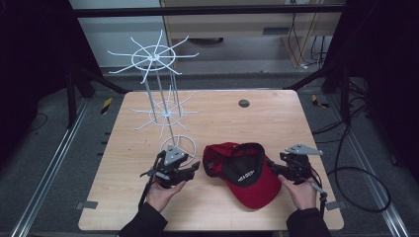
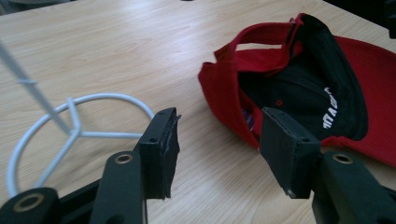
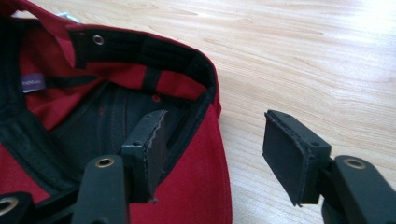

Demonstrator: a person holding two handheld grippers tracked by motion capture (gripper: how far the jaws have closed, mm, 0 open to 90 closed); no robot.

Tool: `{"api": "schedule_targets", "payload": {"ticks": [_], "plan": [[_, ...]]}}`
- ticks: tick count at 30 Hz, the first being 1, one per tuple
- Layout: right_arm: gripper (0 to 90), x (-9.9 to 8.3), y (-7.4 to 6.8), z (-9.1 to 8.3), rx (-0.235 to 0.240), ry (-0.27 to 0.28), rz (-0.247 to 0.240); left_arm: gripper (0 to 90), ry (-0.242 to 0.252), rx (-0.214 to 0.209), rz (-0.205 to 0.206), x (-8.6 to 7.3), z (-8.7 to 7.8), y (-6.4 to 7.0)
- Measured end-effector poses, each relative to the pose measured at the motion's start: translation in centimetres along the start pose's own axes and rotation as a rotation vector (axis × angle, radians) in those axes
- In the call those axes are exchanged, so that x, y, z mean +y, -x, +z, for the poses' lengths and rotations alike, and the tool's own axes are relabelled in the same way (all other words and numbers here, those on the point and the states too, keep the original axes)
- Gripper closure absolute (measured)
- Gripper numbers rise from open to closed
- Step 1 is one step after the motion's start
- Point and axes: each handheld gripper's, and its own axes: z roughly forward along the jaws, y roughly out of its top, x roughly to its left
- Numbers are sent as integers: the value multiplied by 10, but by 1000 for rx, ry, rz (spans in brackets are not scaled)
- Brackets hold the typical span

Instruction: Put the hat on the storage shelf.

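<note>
Here, going left to right, the white wire rack (image 1: 163, 98) stands at the table's (image 1: 296, 123) left, and my left gripper (image 1: 190, 169) hovers by its ring base, fingers spread and empty, pointed at the cap. The red cap (image 1: 247, 173) lies upside down mid-table. My right gripper (image 1: 272, 168) has its fingers spread astride the cap's edge, one inside.

Dark sleeves are covering both forearms. Black left tongs (image 1: 190, 168) and right tongs (image 1: 273, 167) are showing brass rivets, ridged pads, grey three-cornered top plates and black cables trailing behind.
</note>
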Motion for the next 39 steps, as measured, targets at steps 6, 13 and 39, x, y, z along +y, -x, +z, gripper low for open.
{"api": "schedule_targets", "payload": {"ticks": [6,13,39], "plan": [[430,-7,3,8,0,-9,-19,518,-47,-22,17,2,22,10],[431,-14,6,16,27,-58,-14,615,-141,-27,9,-3,42,12],[835,0,-6,-8,192,1,-15,804,-192,-45,2,-17,52,13]]}}
